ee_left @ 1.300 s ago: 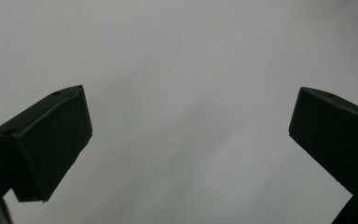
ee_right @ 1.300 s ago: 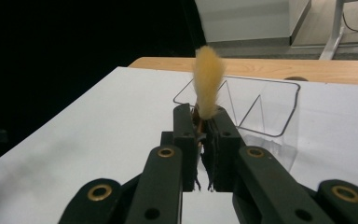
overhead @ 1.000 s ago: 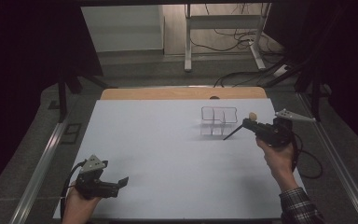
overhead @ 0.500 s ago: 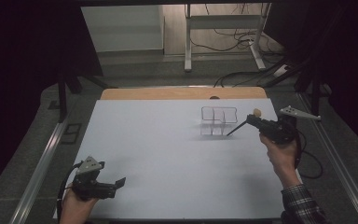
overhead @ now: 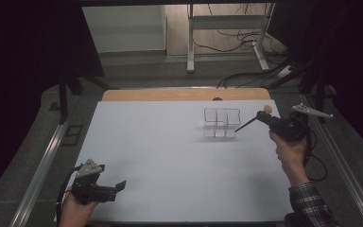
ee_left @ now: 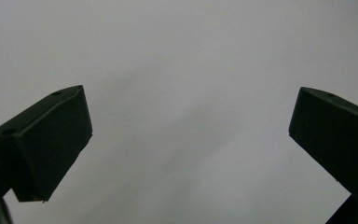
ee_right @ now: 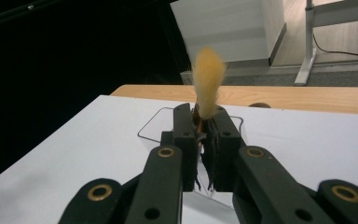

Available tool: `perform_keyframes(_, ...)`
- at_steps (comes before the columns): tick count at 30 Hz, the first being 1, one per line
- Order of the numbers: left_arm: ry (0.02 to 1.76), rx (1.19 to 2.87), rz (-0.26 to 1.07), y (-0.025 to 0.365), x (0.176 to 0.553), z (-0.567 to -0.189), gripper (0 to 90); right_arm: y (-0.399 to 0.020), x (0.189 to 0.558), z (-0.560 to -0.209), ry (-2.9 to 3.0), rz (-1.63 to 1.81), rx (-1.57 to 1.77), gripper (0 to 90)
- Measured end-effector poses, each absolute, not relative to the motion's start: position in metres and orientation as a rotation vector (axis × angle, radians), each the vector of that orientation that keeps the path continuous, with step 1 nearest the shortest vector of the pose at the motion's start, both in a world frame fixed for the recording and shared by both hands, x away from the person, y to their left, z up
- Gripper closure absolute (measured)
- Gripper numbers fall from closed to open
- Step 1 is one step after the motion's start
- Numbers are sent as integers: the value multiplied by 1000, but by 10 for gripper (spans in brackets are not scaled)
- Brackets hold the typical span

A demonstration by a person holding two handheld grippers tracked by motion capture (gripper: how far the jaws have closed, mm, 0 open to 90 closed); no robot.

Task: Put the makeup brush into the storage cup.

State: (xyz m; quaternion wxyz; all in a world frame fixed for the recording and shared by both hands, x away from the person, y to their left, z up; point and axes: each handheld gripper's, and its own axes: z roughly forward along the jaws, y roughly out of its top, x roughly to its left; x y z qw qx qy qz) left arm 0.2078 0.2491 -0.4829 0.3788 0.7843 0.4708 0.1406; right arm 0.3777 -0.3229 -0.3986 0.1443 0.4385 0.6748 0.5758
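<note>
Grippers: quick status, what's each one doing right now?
Left gripper: open, empty.
Right gripper: closed on a brush, beside the clear organizer.

The bench (overhead: 170, 156) carries a smooth, matt white sheet, with a strip of pale bare wood (overhead: 179, 94) along its far edge. The organizer (overhead: 222, 123) is clear, glossy plastic, its walls see-through. The brush (ee_right: 207, 86) ends in soft, fluffy yellowish bristles on a thin dark handle, and each claw, right (ee_right: 203, 133) and left (ee_left: 186, 140), is matt black plastic, the right with brass-coloured rivets.
</note>
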Motion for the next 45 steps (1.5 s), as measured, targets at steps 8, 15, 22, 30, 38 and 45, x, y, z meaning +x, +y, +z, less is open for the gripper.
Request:
perform_keyframes(8, 1214, 1997, 356, 252, 206, -484, 0, -327, 383, -396, 1926, 1662, 1265, 837)
perform_keyframes(15, 1218, 1994, 358, 253, 206, -484, 0, -330, 387, -393, 1911, 1665, 1262, 837)
perform_keyframes(22, 1217, 1997, 366, 252, 207, -484, 0, -332, 392, -390, 1887, 1673, 1258, 837)
perform_keyframes(30, 1218, 1998, 371, 252, 207, -484, 0, -332, 398, -391, 1877, 1660, 1251, 837)
perform_keyframes(38, 1218, 1999, 371, 252, 207, -484, 0, -327, 405, -391, 1876, 1654, 1254, 837)
perform_keyframes(45, 1217, 1999, 372, 252, 207, -484, 0, -320, 412, -394, 1888, 1630, 1249, 837)
